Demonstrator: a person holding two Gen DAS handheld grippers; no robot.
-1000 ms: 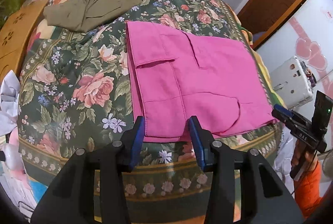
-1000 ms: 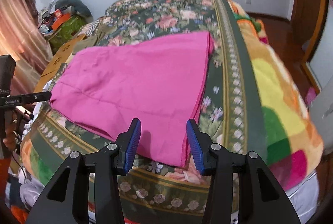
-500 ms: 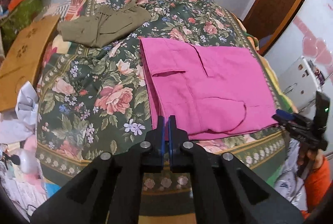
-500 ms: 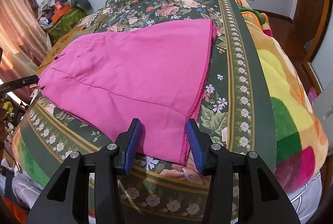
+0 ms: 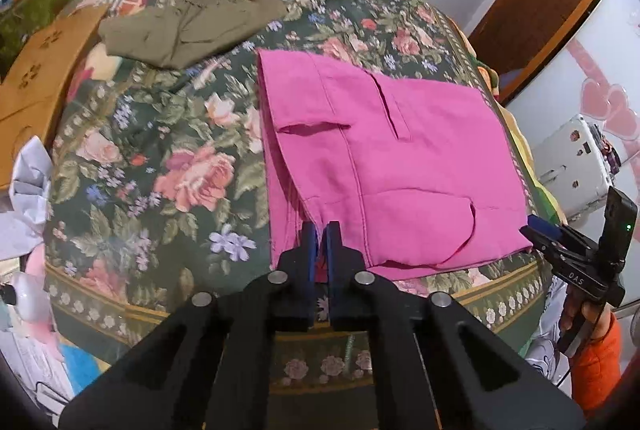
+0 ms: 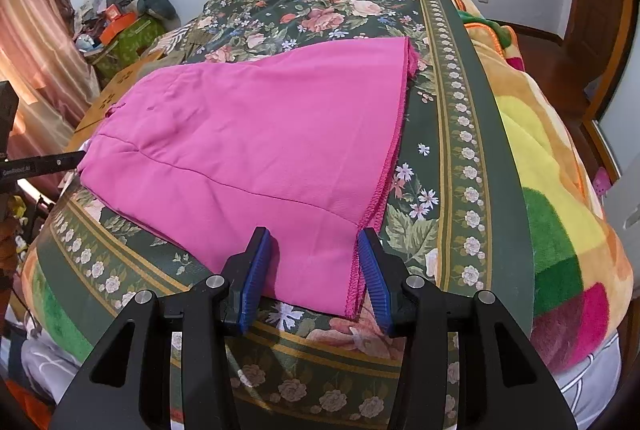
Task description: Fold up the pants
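On the bed's dark green floral blanket [image 5: 168, 166] we have the bright pink folded cloth pants [image 5: 400, 166] lying flat, close to the near edge and toward the right side of the bed. We hold our left gripper [image 5: 320, 234] at the near left corner of the pants, its blue-padded fingers [image 5: 307, 246] drawn almost together; pink fabric shows in the thin slit between them, and the jaws have just been closing on that near hem. From our right wrist view, our right gripper [image 6: 316, 266] sits at the near right corner of the pants [image 6: 256, 134], jaws standing moderately apart, with the corner and its stitched side edge lying between the blue pads [image 6: 256, 270]; the right pad looks just beside that edge, and we cannot tell whether it touches. Far to the left on the blanket [image 6: 452, 134], well apart from the pink pair, lies a crumpled olive-brown garment [image 5: 188, 26]. Off the left side of the bed stands a brown cardboard box [image 5: 36, 82]. To the right, an orange sleeve [image 5: 600, 358] shows below the right gripper's handle.
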